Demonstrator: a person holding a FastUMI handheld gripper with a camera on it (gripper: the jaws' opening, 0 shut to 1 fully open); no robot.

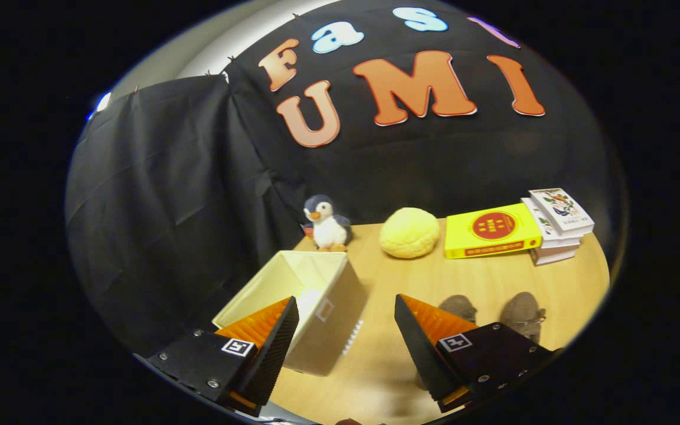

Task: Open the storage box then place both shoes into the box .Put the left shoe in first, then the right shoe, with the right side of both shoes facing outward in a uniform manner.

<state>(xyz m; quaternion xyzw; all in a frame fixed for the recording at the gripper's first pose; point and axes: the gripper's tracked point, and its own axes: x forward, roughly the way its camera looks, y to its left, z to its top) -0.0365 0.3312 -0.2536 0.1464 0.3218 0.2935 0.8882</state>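
Observation:
A cream fabric storage box (322,295) stands open-topped on the wooden table (434,277), partly behind my left finger (266,345). Two grey-brown shoes sit on the table beyond my right finger: one (459,308) just past its tip, the other (523,316) to its right, both partly hidden by the finger. My gripper (346,310) hangs above the table with its jaws wide apart and nothing between them; bare tabletop and the box's right wall lie in the gap.
At the table's far edge stand a plush penguin (326,224), a round yellow cushion (409,232), a yellow book (491,230) and a stack of white books (557,224). Black cloth walls the booth behind and on the left.

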